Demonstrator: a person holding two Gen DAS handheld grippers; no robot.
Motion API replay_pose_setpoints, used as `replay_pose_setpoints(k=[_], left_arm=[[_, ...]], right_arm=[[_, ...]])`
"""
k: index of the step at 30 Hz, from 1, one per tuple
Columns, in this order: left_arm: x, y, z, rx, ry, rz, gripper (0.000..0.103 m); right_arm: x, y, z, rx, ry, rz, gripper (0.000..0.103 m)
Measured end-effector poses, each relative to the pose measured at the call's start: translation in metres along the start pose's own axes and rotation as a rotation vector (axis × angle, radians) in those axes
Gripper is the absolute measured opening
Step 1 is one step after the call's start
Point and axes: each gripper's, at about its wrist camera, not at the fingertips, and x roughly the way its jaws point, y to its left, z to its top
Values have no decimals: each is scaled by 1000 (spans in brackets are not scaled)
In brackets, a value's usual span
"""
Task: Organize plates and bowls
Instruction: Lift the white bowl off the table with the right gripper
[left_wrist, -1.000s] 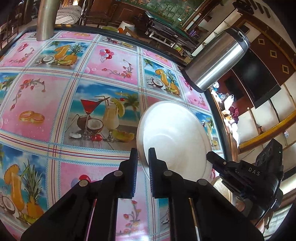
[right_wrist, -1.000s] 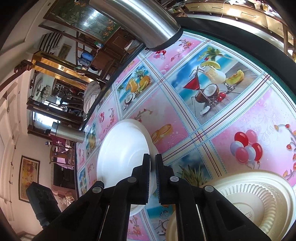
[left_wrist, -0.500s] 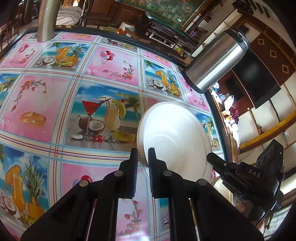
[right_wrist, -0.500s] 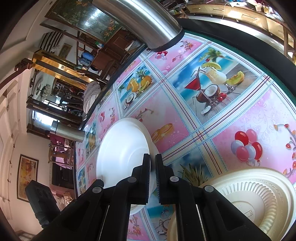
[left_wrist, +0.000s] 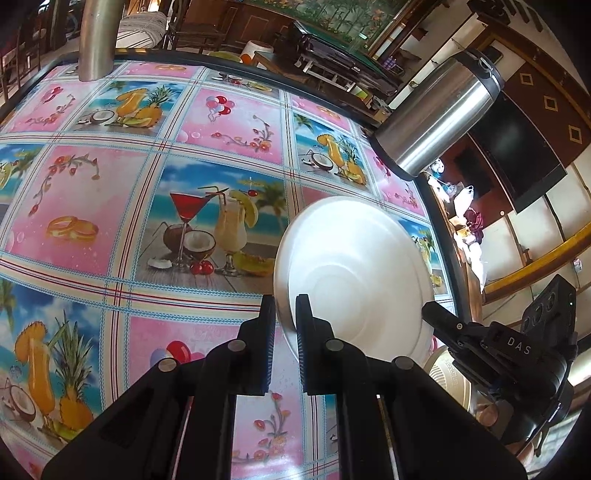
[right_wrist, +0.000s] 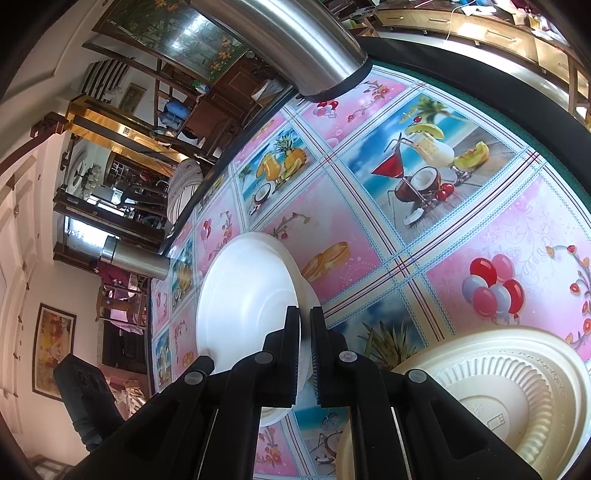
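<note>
A white foam bowl (left_wrist: 354, 273) is tilted above the patterned tablecloth and held at two opposite edges. My left gripper (left_wrist: 285, 308) is shut on its near rim in the left wrist view. At the bowl's far right edge, the right gripper (left_wrist: 432, 314) reaches in. In the right wrist view my right gripper (right_wrist: 304, 319) is shut on the rim of the same bowl (right_wrist: 243, 295). A cream ribbed plate (right_wrist: 498, 387) lies face down on the table at lower right, just beside the right gripper's fingers. Its edge (left_wrist: 448, 373) shows under the bowl in the left wrist view.
A steel flask (left_wrist: 436, 122) stands at the table's far right edge, and a steel column (left_wrist: 98, 37) stands at the far left. The table edge (left_wrist: 443, 236) runs just beyond the bowl. The wide tablecloth (left_wrist: 110, 184) stretches to the left.
</note>
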Motion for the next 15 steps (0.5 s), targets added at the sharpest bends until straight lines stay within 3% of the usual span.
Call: replay_pose_setpoints(k=[6, 15], left_arm=[[-11, -1, -3, 16, -18, 18, 8], [-31, 9, -22, 51, -72, 111, 9]], right_arm=[[0, 2, -2, -5, 9, 2, 6], [13, 11, -18, -36, 67, -7, 7]])
